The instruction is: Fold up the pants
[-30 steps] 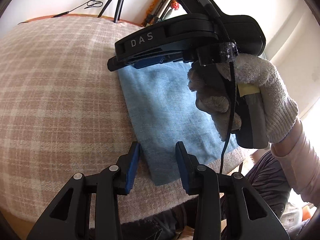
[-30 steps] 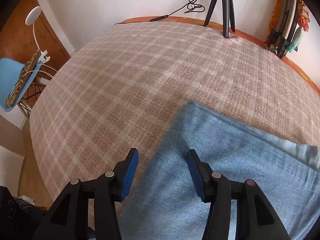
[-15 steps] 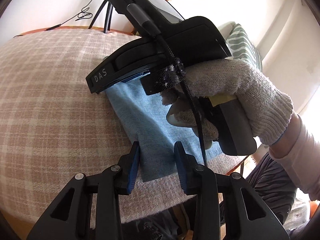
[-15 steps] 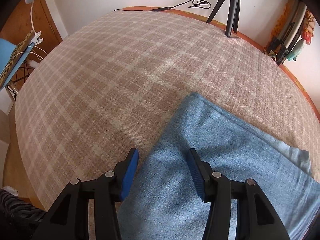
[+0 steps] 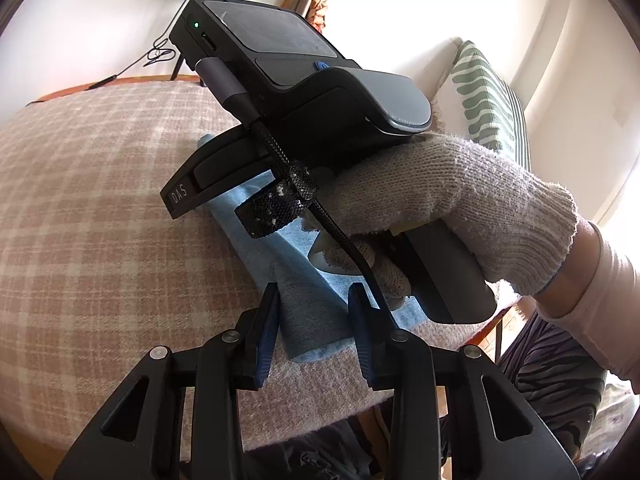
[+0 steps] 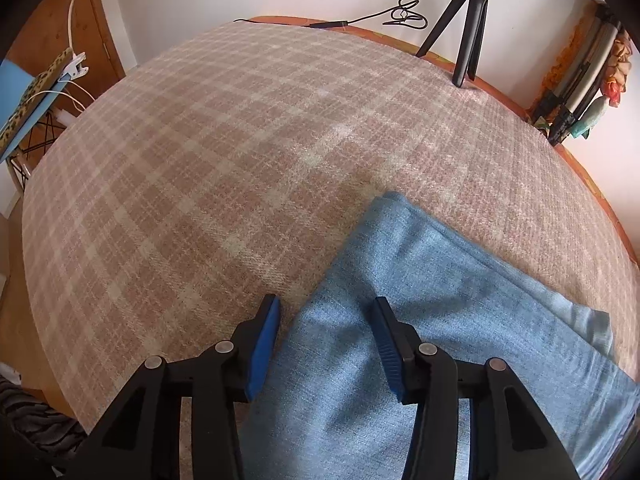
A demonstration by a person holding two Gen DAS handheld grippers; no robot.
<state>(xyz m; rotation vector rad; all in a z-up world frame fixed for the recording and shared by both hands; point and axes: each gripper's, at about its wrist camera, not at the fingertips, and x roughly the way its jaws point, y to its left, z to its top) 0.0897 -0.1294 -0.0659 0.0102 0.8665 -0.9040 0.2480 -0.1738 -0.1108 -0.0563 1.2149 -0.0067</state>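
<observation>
Light blue pants (image 6: 432,320) lie folded flat on the plaid-covered table (image 6: 224,168). In the left wrist view the pants (image 5: 308,312) show as a narrow folded strip near the table's front edge. My left gripper (image 5: 314,320) is open, its jaws on either side of the strip's near end, just above it. My right gripper (image 6: 326,328) is open and empty, hovering over the left edge of the folded pants. The gloved hand holding the right gripper body (image 5: 304,120) fills the left wrist view and hides most of the pants.
A black tripod (image 6: 464,28) with a cable stands at the table's far edge. A blue chair (image 6: 24,100) is off the left side. A striped cushion (image 5: 488,96) lies to the right. The table's front edge (image 5: 320,412) is close below my left gripper.
The right gripper has lifted and pulled back over the pants, rising across the left wrist view. The left gripper has closed in on the strip's near end. Both stayed open.
</observation>
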